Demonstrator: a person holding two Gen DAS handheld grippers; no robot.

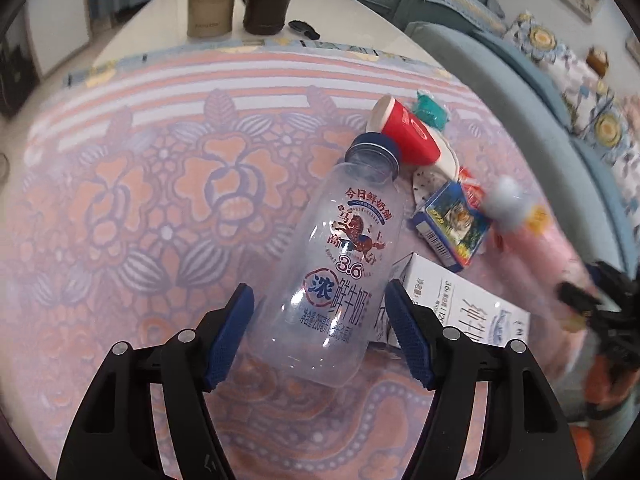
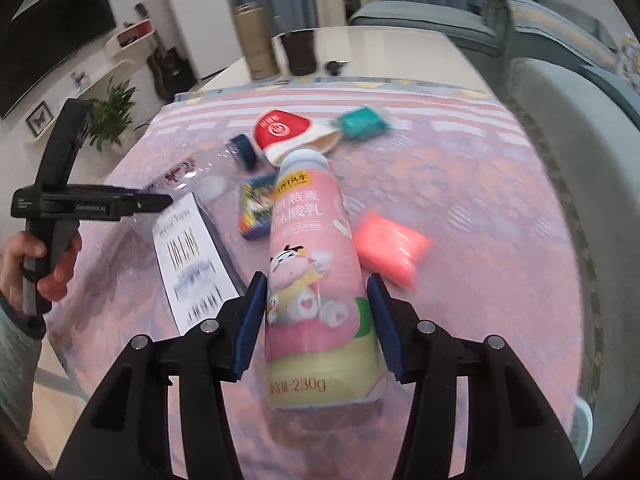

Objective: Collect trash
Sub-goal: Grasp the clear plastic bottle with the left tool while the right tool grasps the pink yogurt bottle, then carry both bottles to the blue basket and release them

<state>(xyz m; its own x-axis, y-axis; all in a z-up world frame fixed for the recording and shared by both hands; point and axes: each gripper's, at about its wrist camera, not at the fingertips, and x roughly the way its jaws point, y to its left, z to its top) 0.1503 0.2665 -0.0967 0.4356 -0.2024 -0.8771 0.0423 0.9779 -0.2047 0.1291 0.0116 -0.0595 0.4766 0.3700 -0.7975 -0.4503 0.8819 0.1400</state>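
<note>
A clear plastic milk bottle (image 1: 340, 252) with a blue cap lies between the pads of my left gripper (image 1: 320, 336); the pads touch its sides. My right gripper (image 2: 316, 324) is shut on a pink yogurt bottle (image 2: 312, 264), which also shows blurred in the left wrist view (image 1: 520, 240). Other trash lies on the floral cloth (image 1: 140, 200): a red paper cup (image 1: 408, 132), a teal wrapper (image 1: 430, 110), a small blue box (image 1: 452, 228), a white milk carton (image 1: 460, 304) and an orange-red packet (image 2: 390, 246). The left gripper also shows at the left edge of the right wrist view (image 2: 156, 202).
A tan cylinder (image 1: 208, 0) and a dark cup (image 1: 266, 4) stand at the table's far end beside a small black object (image 1: 304, 29). A blue-grey sofa (image 1: 540, 92) runs along the right side. A TV (image 2: 52, 36) and shelves are at the left.
</note>
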